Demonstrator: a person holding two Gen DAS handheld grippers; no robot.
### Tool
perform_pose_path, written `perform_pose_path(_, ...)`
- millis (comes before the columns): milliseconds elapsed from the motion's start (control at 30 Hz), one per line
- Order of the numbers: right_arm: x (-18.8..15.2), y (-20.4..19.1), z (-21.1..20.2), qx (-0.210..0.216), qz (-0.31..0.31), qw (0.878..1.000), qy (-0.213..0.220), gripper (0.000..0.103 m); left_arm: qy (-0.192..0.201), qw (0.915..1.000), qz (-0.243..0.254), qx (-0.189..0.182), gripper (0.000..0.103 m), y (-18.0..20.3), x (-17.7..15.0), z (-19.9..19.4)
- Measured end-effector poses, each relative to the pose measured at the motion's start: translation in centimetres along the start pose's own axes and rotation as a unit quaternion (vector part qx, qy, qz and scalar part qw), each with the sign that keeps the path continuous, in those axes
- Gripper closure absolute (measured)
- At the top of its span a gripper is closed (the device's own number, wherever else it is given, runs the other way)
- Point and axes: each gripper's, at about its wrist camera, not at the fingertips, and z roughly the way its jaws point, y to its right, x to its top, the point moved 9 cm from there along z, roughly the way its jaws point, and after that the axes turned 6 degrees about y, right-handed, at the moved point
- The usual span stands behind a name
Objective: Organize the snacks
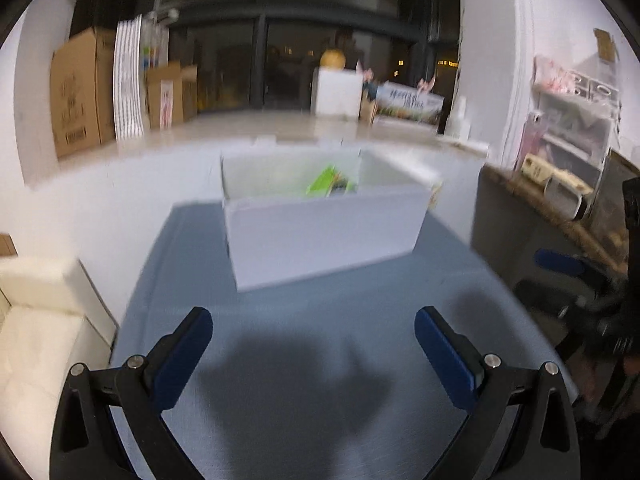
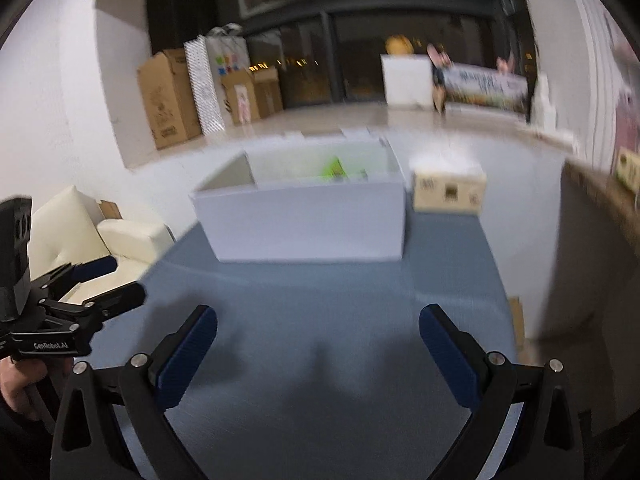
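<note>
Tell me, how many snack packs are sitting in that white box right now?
1 for certain: a green pack leaning inside the white box, toward its far wall. Something darker lies beside it, too blurred to identify, and the near wall may hide more.

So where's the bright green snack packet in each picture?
Left wrist view: the green snack packet pokes up inside the white box, just above the picture's middle.
Right wrist view: the same packet shows inside the white box, near its back wall, a little right of the middle of the box.
Shared landmark: the white box on the blue table, ahead of both open tongs.
</note>
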Motion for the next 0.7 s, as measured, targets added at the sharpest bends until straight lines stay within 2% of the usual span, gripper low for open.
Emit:
perform_pose_path(67,1.0,-1.0,-0.9,0.0,-0.001,1.0,0.01,0.0,0.017,0.9998,0.004,0.011,0.0,0.8,1.6,-1.2)
perform_pose_path(233,1.5,-1.0,-2.9,0.006,0.04,0.999,0.014,0.0,0.044,0.9961,-0.004,0.076,0.0,0.2,3.0,-4.0)
perform_pose_path(367,1.2,-0.6,-3.6,-0.01,0.061,0.998,0.008,0.0,0.031,0.9974,-0.018,0.062,0.0,0.1,2.5,-5.0)
perform_pose_path(700,1.7,-2.7,-5.8,-0.021,0.028,0.999,0.026,0.0,0.038,0.998,-0.006,0.051,0.0,1.5,2.4,-7.3)
